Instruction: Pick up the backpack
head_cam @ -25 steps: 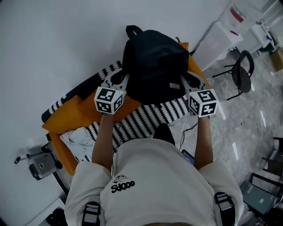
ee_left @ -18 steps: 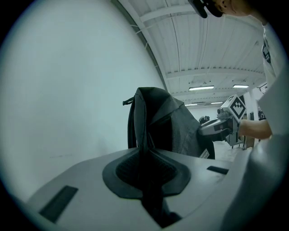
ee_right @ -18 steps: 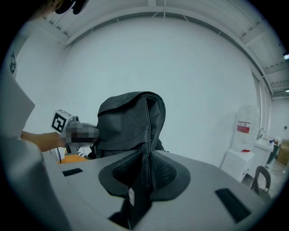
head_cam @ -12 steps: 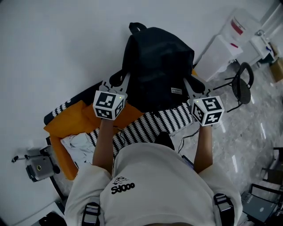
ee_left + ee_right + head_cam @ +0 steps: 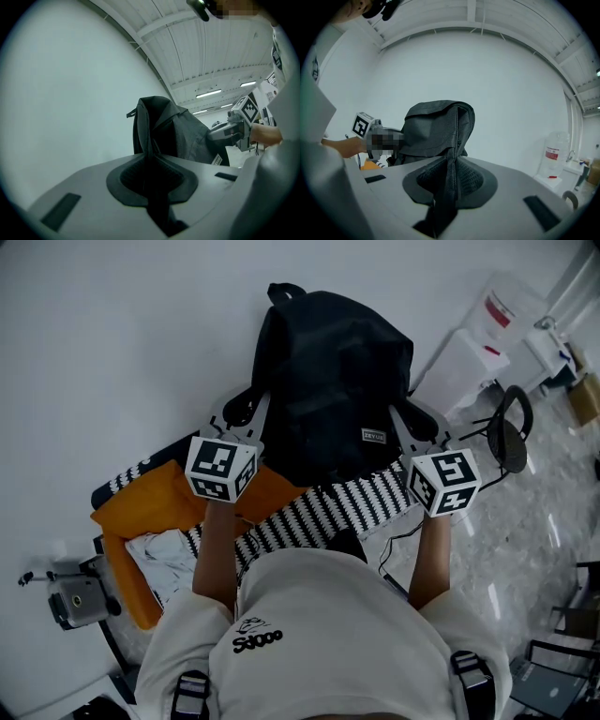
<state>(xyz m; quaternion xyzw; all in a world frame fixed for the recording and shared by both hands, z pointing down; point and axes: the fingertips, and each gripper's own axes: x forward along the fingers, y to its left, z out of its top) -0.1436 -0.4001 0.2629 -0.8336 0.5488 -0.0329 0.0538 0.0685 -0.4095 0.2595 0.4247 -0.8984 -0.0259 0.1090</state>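
Black backpack, pinched by left gripper at nine o'clock and right gripper at three, has been raised higher; pickup seems nearly complete.

The backpack is black, the cloth black-and-white striped (zebra-like), the sheet beside it orange.

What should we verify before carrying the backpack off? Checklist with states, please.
1. Left gripper grip: ok, its jaws pinch a fold of the backpack at one side.
2. Right gripper grip: ok, its jaws pinch a fold at the opposite side.
3. Backpack clear of the striped cloth: cannot tell, its bottom edge overlaps the cloth in the head view.
4. Top loop free: ok, nothing is hooked on it.
5. Chair out of the way: ok, it stands apart from the backpack, beyond the right gripper.
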